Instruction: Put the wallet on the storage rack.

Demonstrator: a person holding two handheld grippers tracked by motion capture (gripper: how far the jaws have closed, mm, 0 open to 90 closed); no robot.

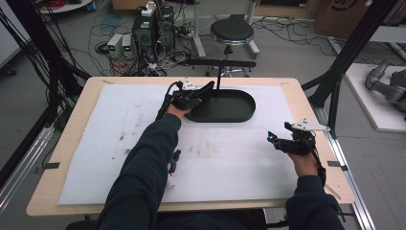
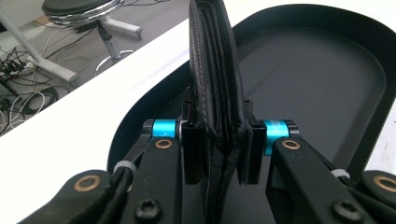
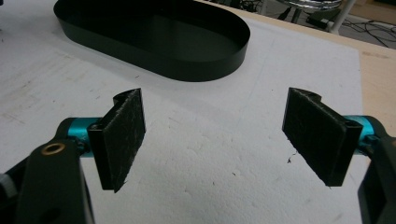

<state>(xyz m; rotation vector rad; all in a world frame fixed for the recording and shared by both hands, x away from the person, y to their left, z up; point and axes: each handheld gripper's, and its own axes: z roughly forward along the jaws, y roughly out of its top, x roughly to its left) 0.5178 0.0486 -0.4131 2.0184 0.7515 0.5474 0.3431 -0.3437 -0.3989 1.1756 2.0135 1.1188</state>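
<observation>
Black leather wallet [image 2: 217, 88], folded, stitched along its edges, standing on edge between the jaws of the left gripper [image 2: 218, 149]. Both pads press its flanks, one on each side, so the jaws are closed on it at about the wallet's thickness. The wallet rises past the pad tips and runs out of the top of the left gripper view.

Black oval tray [image 2: 327, 93], shallow, straight-walled, lying directly beyond and beneath the left jaws; the wallet is held over its near end. In the high view the left gripper [image 1: 198, 94] sits at the tray's [image 1: 239, 115] left rim, the person's sleeve [image 1: 143, 167] trailing back from it.

Right gripper [image 3: 215, 135], jaws spread wide, nothing between the fuzzy black pads [image 3: 123, 135]. Bare white sheet [image 3: 210, 186] lies under the gap. The same tray [image 3: 187, 72] sits well ahead of these jaws, toward the upper left, apart from them. In the high view the right gripper [image 1: 280, 141] rests near the table's right edge.

Wooden table [image 1: 306, 103], covered by the white sheet [image 1: 230, 163], marked with faint smudges.
</observation>
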